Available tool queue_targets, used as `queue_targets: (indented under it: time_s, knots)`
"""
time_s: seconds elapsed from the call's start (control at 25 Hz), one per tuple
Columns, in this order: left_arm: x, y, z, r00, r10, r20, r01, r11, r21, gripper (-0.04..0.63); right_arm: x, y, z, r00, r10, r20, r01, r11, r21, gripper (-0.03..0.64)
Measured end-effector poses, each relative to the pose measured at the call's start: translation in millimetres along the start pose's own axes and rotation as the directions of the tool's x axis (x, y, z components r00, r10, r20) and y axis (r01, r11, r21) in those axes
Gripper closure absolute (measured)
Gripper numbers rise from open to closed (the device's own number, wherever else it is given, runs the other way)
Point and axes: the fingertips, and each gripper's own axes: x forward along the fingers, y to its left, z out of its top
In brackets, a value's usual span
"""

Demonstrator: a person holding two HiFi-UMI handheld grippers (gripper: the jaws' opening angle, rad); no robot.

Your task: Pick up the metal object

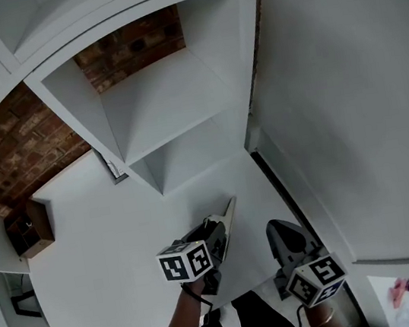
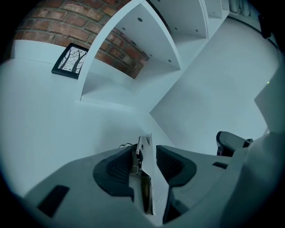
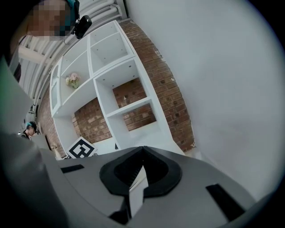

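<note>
The metal object (image 1: 229, 214) is a thin flat bracket, and in the head view it juts forward from the tips of my left gripper (image 1: 218, 232) low over the white table (image 1: 109, 243). In the left gripper view the metal object (image 2: 143, 153) stands on edge between the jaws. It lies against the left pad (image 2: 116, 168), while a narrow gap shows before the right pad (image 2: 174, 165). That makes my left gripper (image 2: 147, 156) open around it. My right gripper (image 1: 281, 230) hovers just to the right, and in its own view the right gripper (image 3: 142, 149) is shut and empty.
A white shelf unit (image 1: 158, 112) stands on the table against a brick wall (image 1: 19, 157). A small framed picture (image 2: 70, 61) leans at the shelf's left side. A dark wooden box (image 1: 29, 229) sits at the table's left edge. A plain white wall (image 1: 348, 97) closes the right side.
</note>
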Motion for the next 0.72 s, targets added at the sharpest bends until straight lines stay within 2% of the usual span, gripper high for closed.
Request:
queue_targets:
  time_s: [0.2,0.72]
  knots:
    - [3,0,-1,1.000,0.006,-0.008,-0.006,1.000,-0.011,0.509,3,-2,0,1.000,0.011,0.003,-0.011,1.000,0.025,0.612]
    - [3,-17,-2,0.999,-0.049,-0.017,0.049,0.999,-0.009,0.578,-3,1,4,1.000,0.016,0.021,-0.017,0.999,0.045,0.612]
